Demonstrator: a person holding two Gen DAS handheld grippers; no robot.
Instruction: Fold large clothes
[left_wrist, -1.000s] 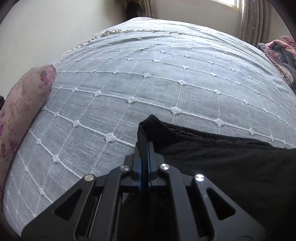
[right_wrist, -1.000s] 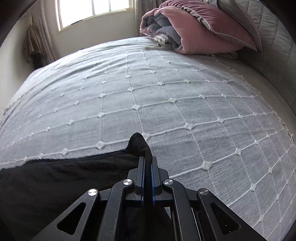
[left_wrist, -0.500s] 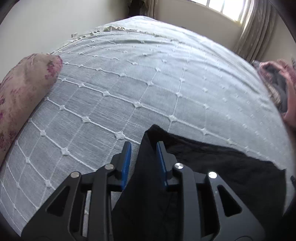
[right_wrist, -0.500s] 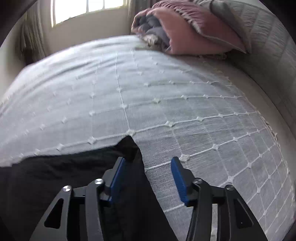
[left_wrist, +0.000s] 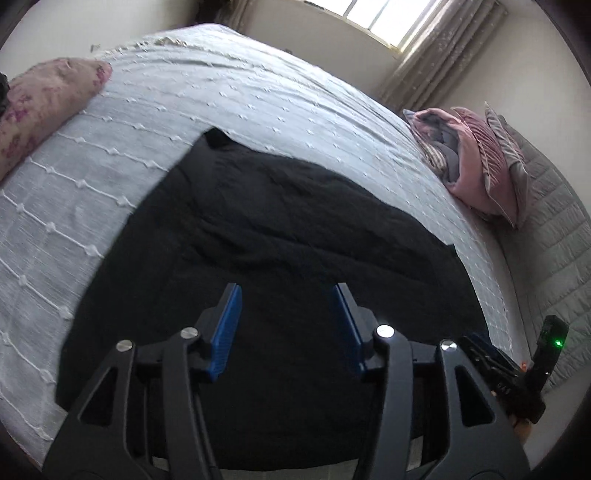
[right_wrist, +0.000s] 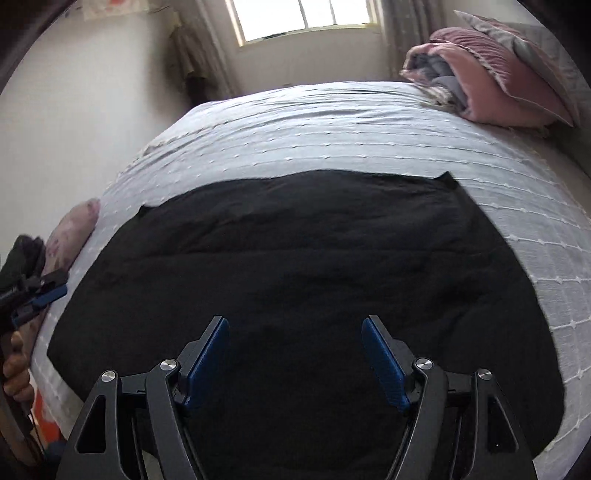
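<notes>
- The black garment lies spread flat across the middle and lower part of both wrist views, on the white quilted bedspread; its far corners sit at upper centre-left in the left view and upper right in the right view.
- The left gripper has just been opening: its jaws stand about half apart and hold nothing, with cloth only beneath them.
- The right gripper has likewise just been opening; its jaws stand wider and are empty above the fabric.
- The step in hand looks like the release and pull-back after a lay-down, before the next fold.
- To do it well, both grippers should clear the cloth fully so no pad drags an edge.
- The next grasp likely belongs at two matching corners of one edge, pinching a single layer.
- The floral pillow at upper left and the pink bedding at right are well apart from the garment.
</notes>
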